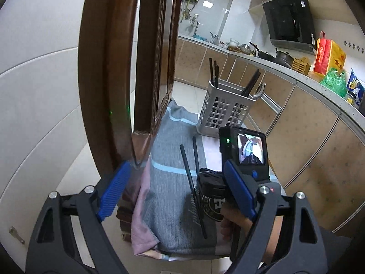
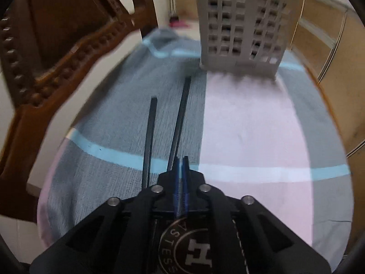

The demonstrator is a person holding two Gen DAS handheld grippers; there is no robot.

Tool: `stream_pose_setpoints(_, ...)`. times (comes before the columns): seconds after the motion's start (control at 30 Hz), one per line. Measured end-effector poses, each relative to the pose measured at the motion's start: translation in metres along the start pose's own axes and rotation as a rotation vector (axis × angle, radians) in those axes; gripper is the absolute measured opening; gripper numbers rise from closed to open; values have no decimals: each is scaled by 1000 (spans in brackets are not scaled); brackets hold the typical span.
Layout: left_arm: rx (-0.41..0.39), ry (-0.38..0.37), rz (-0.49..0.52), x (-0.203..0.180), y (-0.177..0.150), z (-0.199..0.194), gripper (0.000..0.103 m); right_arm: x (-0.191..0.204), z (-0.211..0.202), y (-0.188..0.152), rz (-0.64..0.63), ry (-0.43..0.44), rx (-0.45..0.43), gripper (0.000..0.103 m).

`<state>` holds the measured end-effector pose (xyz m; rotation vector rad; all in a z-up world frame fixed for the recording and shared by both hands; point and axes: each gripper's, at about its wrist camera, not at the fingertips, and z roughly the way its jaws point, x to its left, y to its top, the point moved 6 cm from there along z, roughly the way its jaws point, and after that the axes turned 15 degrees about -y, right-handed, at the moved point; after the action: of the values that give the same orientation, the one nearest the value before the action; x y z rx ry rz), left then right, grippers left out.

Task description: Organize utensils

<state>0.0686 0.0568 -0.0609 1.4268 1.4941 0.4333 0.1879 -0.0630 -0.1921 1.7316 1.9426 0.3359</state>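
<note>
Two black chopsticks point(image 2: 180, 118) lie side by side on a blue and pink cloth point(image 2: 251, 125); they also show in the left wrist view point(image 1: 194, 182). A grey perforated utensil basket point(image 2: 241, 27) stands at the cloth's far end; in the left wrist view the basket point(image 1: 225, 111) holds several dark chopsticks and a metal utensil. My right gripper point(image 2: 182, 159) is shut with its blue pads together, just beside the near end of the right chopstick; nothing is visibly between the pads. My left gripper point(image 1: 178, 191) is open and empty above the cloth's near end.
A carved wooden chair back point(image 1: 127, 68) rises on the left of the cloth. A kitchen counter point(image 1: 296, 73) with pots, bags and cabinets runs along the right. White tiled floor point(image 1: 34, 91) lies to the left.
</note>
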Motion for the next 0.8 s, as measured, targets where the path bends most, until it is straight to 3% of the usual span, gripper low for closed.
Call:
stream_pose_setpoints(0.17, 42, -4, 4, -4, -6, 10, 84, -16, -12, -22, -44, -4, -12, 0)
stream_pose_setpoints(0.37, 147, 12, 55, -16, -23, 32, 84, -98, -36, -72, 76, 23, -11, 0)
stream_pose_setpoints(0.47, 153, 22, 39, -15, -24, 37, 84, -125, -46, -82, 144, 69, -31, 1)
stream_pose_setpoints(0.53, 122, 2, -1, -11, -20, 34, 84, -120, -51, -72, 180, 145, -53, 3)
stream_pose_setpoints(0.57, 86, -11, -18, -10, -16, 28, 84, -112, -58, -61, 171, 178, -85, 14)
stream_pose_setpoints(0.67, -30, -27, -9, -13, -2, 7, 84, -74, -64, -29, 84, 170, -185, 23)
stream_pose_setpoints(0.73, -85, -25, 12, -14, 2, -3, 84, -43, -51, -15, 30, 175, -136, 23)
stream_pose_setpoints(0.8, -85, -25, 23, -13, 2, -5, 84, -22, -36, -4, -7, 165, -102, 26)
